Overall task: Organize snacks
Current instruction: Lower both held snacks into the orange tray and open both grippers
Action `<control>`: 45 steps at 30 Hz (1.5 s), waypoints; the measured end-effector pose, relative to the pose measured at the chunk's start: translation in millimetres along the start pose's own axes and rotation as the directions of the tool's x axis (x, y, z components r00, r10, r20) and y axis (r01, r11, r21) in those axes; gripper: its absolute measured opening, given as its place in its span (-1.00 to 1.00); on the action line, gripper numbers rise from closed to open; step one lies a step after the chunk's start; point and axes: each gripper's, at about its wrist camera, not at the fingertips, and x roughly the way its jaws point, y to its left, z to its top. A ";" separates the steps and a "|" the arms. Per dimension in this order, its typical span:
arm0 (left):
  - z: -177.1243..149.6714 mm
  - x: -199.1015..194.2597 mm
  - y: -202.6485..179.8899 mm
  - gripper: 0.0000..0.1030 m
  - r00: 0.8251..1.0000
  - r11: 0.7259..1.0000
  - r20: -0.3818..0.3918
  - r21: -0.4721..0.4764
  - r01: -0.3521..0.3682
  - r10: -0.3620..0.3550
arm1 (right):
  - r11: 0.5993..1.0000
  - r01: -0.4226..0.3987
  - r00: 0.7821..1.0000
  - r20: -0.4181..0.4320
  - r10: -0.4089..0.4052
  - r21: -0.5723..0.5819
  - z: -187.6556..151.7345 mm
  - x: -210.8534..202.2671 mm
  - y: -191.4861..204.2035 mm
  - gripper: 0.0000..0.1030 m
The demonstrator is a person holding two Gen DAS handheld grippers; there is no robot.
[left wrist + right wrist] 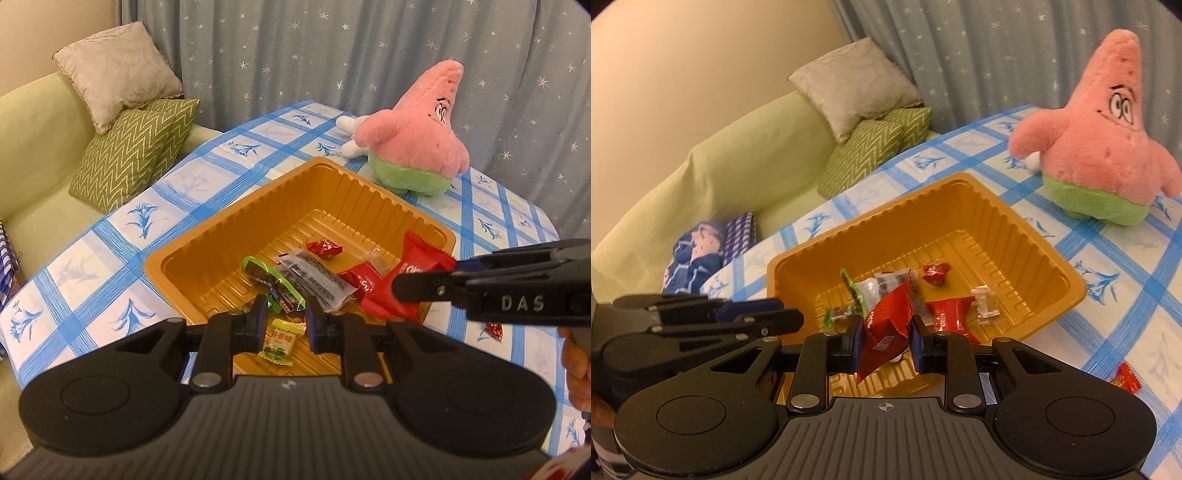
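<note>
Right wrist view: the right claw point(885, 341) pinches a red snack packet point(886, 325) above the gold tray point(960, 186) on the desk point(1126, 280). The left claw point(286, 325) hangs narrow and empty beside it. Released off-centre, the packet could catch the rim and slide out.

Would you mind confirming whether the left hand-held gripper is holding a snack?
No, the left hand-held gripper is open and holds nothing; the yellow candy lies below it in the tray.
</note>
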 end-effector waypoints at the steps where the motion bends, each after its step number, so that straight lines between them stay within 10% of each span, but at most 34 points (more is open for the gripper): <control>1: 0.3 0.1 0.2 -0.64 1.000 1.000 -0.002 0.000 -0.002 0.002 | 1.000 -0.004 1.000 -0.007 0.004 -0.002 -0.2 1.5 0.6 -0.49; 14: -5.3 0.4 6.3 -0.64 1.000 1.000 -0.025 -0.026 -0.005 0.004 | 0.996 -0.086 0.994 -0.066 0.086 -0.001 2.8 22.3 9.6 -0.48; 18: -7.8 -2.8 6.8 -0.64 1.000 1.000 -0.024 -0.030 -0.005 0.004 | 0.998 -0.062 0.997 -0.036 0.063 0.031 5.5 20.8 8.4 -0.21; 45: -34.3 -51.7 -19.3 -0.62 1.000 0.999 -0.003 -0.027 0.031 -0.031 | 0.995 -0.001 1.000 0.017 -0.001 0.099 -29.7 -35.7 1.1 -0.17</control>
